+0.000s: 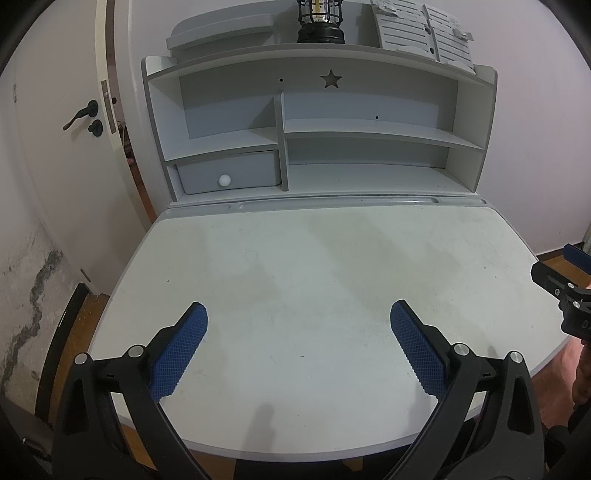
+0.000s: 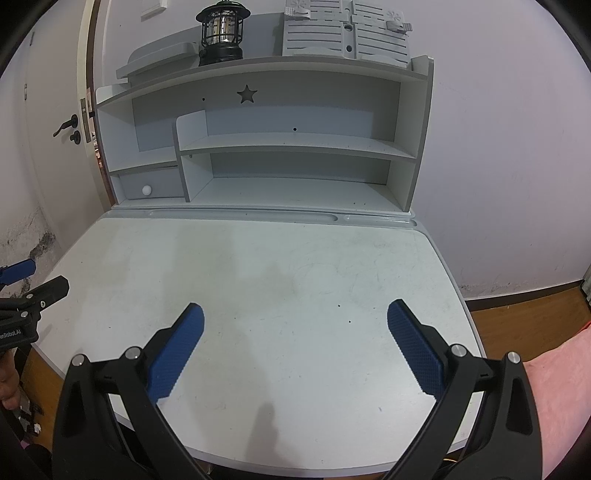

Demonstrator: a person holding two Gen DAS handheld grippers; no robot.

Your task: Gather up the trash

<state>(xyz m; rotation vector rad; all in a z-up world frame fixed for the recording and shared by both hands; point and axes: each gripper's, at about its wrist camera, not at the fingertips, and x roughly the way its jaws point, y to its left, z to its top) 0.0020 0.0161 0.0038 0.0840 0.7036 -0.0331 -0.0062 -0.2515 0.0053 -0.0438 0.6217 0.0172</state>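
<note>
No trash shows on the white desk top (image 1: 314,266) in either view. My left gripper (image 1: 298,317) is open and empty, its blue pads wide apart above the desk's near edge. My right gripper (image 2: 295,317) is also open and empty above the near part of the desk (image 2: 295,258). The right gripper shows at the right edge of the left wrist view (image 1: 569,291). The left gripper shows at the left edge of the right wrist view (image 2: 26,295).
A white hutch (image 1: 317,129) with bare shelves and a small drawer (image 1: 229,177) stands at the desk's back. A black lantern (image 1: 320,20) and grey slatted panels (image 1: 424,29) sit on top. A door (image 1: 66,147) is at the left, wooden floor (image 2: 524,317) at the right.
</note>
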